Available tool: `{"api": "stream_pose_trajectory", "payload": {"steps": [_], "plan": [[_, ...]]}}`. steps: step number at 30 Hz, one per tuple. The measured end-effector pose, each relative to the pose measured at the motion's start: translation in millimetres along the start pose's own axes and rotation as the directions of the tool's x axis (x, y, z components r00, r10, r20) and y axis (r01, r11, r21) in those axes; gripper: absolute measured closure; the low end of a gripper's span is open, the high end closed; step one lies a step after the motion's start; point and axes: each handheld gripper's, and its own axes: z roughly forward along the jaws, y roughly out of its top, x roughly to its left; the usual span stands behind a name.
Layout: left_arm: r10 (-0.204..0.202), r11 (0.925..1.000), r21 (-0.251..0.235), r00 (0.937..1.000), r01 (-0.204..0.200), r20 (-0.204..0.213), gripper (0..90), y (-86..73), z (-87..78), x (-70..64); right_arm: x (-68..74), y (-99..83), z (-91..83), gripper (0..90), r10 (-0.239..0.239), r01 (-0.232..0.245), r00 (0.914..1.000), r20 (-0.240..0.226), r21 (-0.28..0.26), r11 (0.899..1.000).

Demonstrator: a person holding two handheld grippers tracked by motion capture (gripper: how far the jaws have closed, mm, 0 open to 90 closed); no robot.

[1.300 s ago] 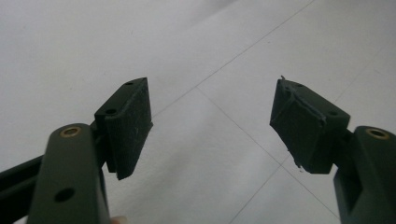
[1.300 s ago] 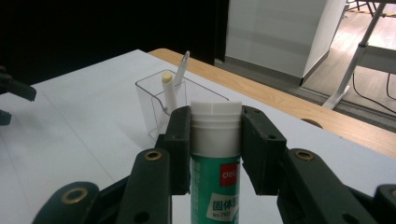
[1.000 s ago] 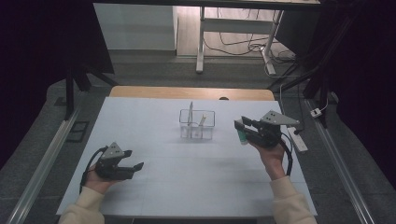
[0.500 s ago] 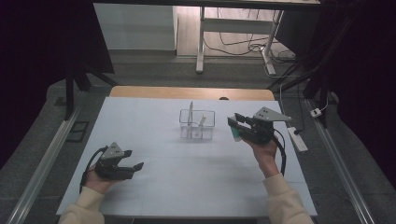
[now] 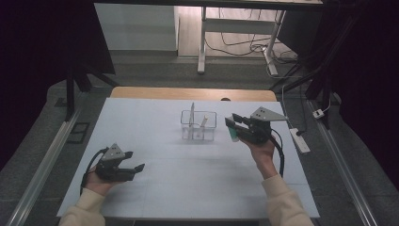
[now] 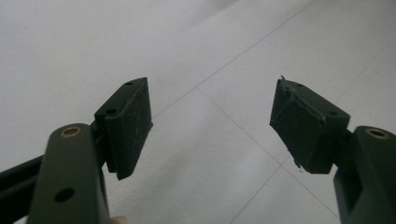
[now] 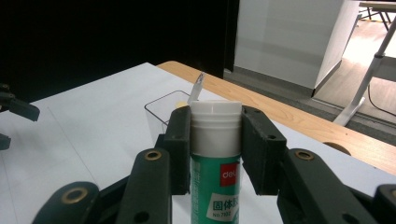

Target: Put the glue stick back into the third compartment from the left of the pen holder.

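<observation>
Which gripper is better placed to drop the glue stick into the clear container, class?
Right. The right gripper already clamps the glue stick beside the clear container; the left gripper sits open and far off.

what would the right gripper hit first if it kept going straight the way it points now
Probably the clear plastic organiser box. The right gripper, shut on a green-and-white glue stick, points left at that box, just short of its near wall. Depth is uncertain; it might pass over the rim.
</observation>
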Motion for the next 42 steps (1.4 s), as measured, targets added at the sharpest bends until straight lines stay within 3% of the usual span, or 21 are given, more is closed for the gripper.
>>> {"api": "stream_pose_trajectory", "payload": {"steps": [21, 42], "plan": [[-0.003, 1.0000, -0.001, 1.0000, 0.003, 0.001, 29.2, -0.1, -0.4, 0.3, 2.9, 6.4, 24.7, 64.5, 0.003, -0.004, 0.9996, -0.029, -0.021, 1.000], [-0.001, 1.0000, 0.000, 1.0000, 0.001, 0.003, 29.2, -0.3, 0.1, 0.6, -1.5, 14.1, 56.1, 64.5, 0.030, -0.030, 0.9995, -0.012, -0.020, 0.999]]}}
